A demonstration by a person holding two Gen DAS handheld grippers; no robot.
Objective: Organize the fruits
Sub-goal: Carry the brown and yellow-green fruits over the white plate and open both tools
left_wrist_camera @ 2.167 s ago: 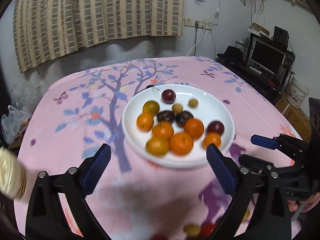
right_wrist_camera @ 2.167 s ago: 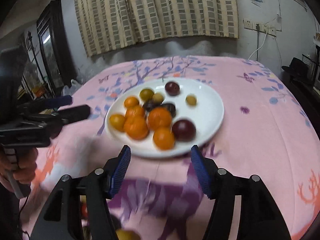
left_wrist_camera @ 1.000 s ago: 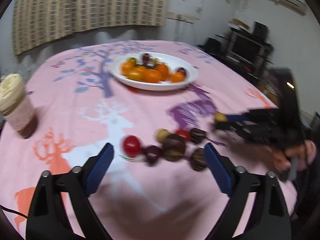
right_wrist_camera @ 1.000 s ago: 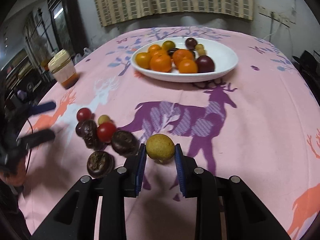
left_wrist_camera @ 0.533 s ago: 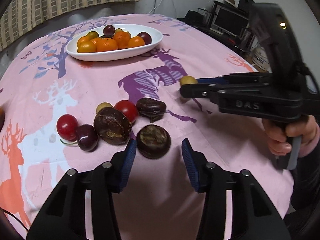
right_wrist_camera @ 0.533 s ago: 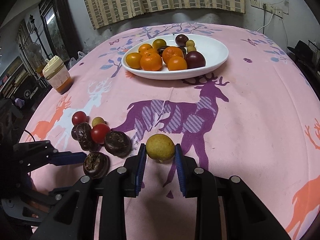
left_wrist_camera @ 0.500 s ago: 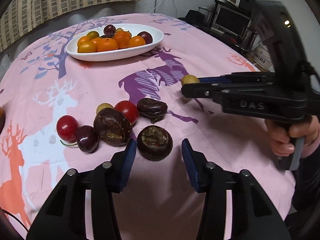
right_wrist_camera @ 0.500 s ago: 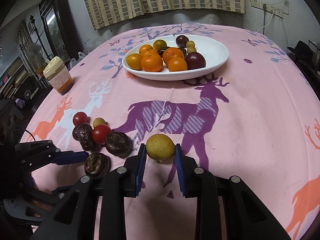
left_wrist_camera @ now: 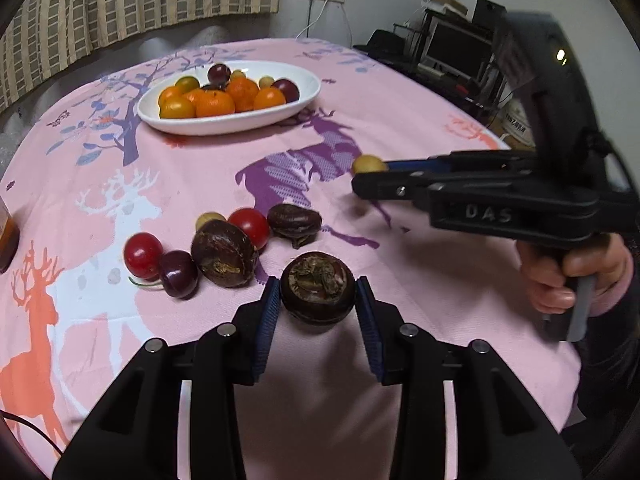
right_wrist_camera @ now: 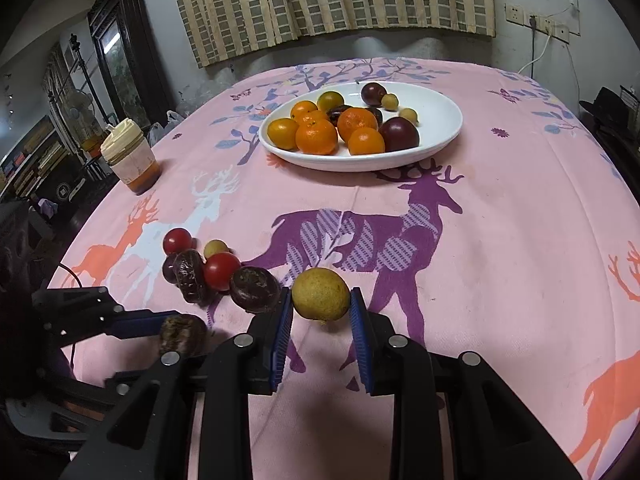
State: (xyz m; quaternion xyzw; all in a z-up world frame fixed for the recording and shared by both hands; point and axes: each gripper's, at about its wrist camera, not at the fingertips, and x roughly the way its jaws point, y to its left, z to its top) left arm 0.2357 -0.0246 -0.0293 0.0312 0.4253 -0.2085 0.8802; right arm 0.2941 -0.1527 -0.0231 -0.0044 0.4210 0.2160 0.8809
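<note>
Left gripper [left_wrist_camera: 317,304] jaws just closing, pads now against dark chestnut [left_wrist_camera: 317,293], centred between them. Right gripper [right_wrist_camera: 321,312] clamped on yellow fruit [right_wrist_camera: 321,293]. Loose fruits [left_wrist_camera: 224,252] beyond on cloth [left_wrist_camera: 400,120]. Plate [right_wrist_camera: 436,120] of fruit farthest.

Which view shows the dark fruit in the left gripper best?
Left wrist: the dark fruit sits centred and near, pressed between both blue pads, its rough top visible. Right wrist shows it only at the lower left edge, partly hidden by gripper parts.
</note>
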